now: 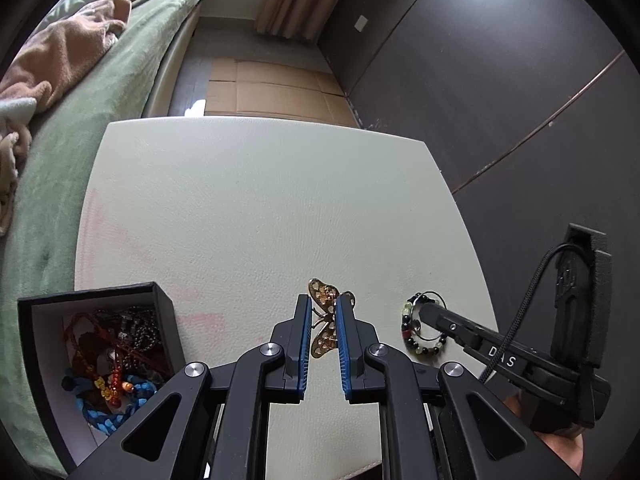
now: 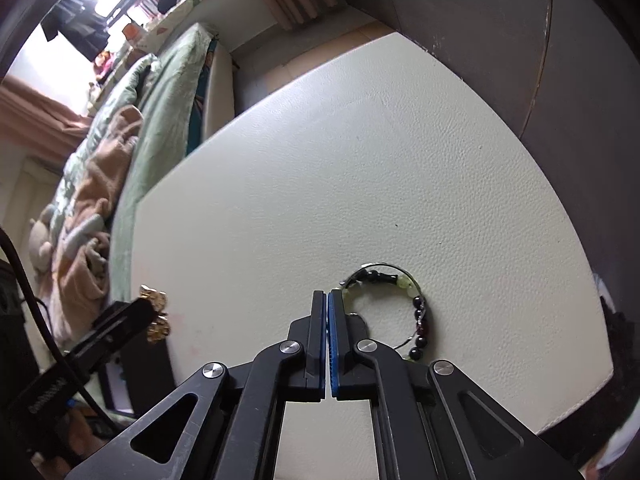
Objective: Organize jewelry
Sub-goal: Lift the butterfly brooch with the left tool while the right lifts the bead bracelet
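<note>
My left gripper point(image 1: 323, 305) is shut on a gold butterfly brooch point(image 1: 325, 322) and holds it above the white table point(image 1: 260, 208). A black jewelry box point(image 1: 96, 360) with several necklaces and bracelets stands at the lower left. A beaded bracelet point(image 1: 420, 326) of black and pale green beads lies on the table to the right. My right gripper point(image 2: 327, 300) is shut, with its tips at the left edge of the bracelet point(image 2: 416, 312); whether it pinches the wire I cannot tell. The brooch point(image 2: 156, 314) also shows at the left in the right wrist view.
A bed with a green cover point(image 1: 100, 100) and a pink blanket point(image 1: 68, 48) runs along the table's left side. A dark wall point(image 1: 500, 80) stands to the right. Flattened cardboard point(image 1: 272, 92) lies on the floor beyond the table.
</note>
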